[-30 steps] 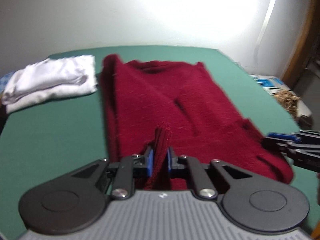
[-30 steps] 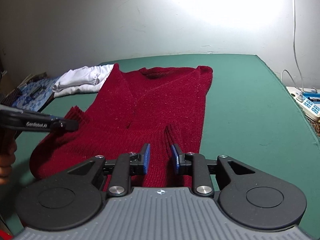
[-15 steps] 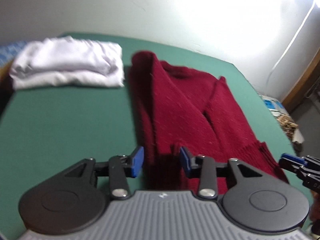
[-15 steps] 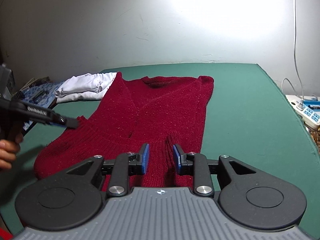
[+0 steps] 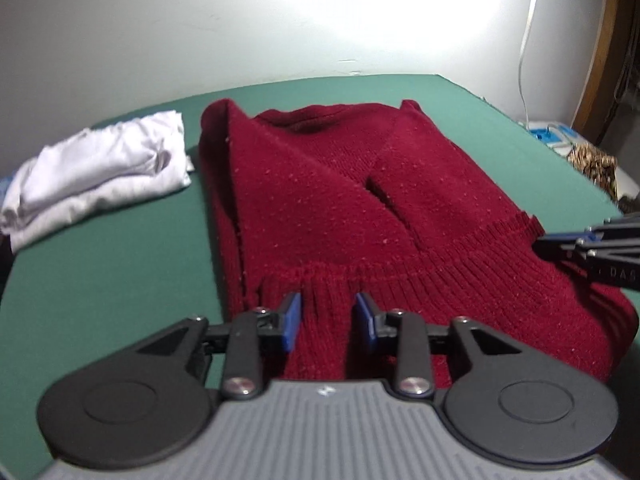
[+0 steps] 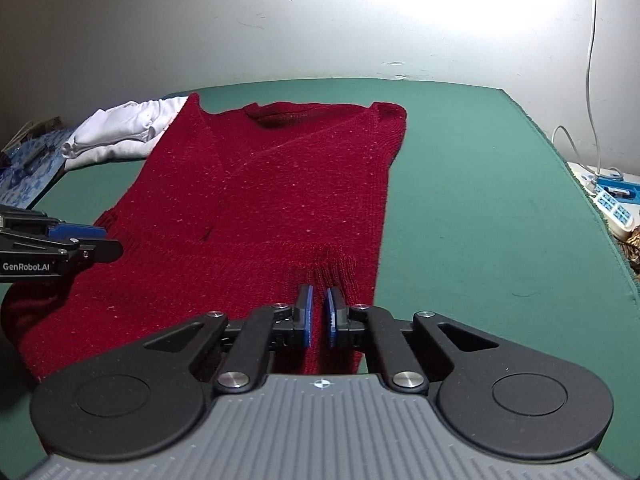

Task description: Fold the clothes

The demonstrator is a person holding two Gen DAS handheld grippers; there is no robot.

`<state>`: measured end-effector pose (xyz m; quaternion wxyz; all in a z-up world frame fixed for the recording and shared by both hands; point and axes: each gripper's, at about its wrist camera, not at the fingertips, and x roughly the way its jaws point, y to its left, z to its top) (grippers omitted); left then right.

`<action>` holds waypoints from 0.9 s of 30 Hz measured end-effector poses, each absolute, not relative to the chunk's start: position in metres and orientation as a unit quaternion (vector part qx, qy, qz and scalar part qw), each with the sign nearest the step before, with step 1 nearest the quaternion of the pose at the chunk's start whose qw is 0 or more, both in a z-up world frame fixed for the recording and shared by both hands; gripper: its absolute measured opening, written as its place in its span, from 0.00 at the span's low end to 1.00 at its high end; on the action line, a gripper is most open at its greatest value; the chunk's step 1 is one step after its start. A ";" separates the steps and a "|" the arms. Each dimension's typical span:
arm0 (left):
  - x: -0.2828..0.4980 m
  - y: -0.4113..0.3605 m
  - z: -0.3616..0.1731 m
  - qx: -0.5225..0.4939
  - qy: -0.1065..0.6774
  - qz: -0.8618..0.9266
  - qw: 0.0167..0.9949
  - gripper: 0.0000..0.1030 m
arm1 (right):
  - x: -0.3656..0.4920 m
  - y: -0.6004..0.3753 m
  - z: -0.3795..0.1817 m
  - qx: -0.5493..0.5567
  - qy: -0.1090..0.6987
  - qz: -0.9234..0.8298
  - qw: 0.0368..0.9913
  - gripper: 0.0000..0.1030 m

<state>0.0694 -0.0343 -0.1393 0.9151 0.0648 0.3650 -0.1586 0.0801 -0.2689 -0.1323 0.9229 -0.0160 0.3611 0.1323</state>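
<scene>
A red sweater lies flat on the green table. Its sleeves are folded in over the front, and they cross in the middle. The neck points to the far wall. The ribbed bottom edge is on the near side, close to both grippers.

The left gripper is at the near left part of that bottom edge. Its two blue pads are spread apart. The ribbed edge sits between them, but the pads do not squeeze it.

The right gripper is at the near right corner of the bottom edge. Its blue pads are close together, with only a thin gap. A bit of the red ribbed edge is in that gap, and the knit bunches up just in front of the pads. I cannot tell for sure if the pads grip it.

Each gripper shows up at the side of the other one's view, low over the sweater's bottom edge.

A pile of folded white clothes sits on the table to the left of the sweater, near its shoulder. A white power strip lies past the right edge of the table. A white cord runs up the wall above it. The wall is pale, with a bright light spot on it.
</scene>
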 end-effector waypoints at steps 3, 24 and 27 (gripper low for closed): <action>0.065 -0.031 -0.129 0.057 0.357 -0.163 0.918 0.30 | 0.075 -0.267 -0.125 0.001 0.354 0.137 0.925 0.06; 0.004 -0.023 -0.126 0.049 0.371 -0.190 0.908 0.50 | -0.005 -0.279 -0.113 -0.033 0.392 0.187 0.900 0.13; 0.003 -0.021 -0.140 0.049 0.365 -0.179 0.912 0.53 | -0.002 -0.286 -0.120 0.001 0.397 0.161 0.903 0.14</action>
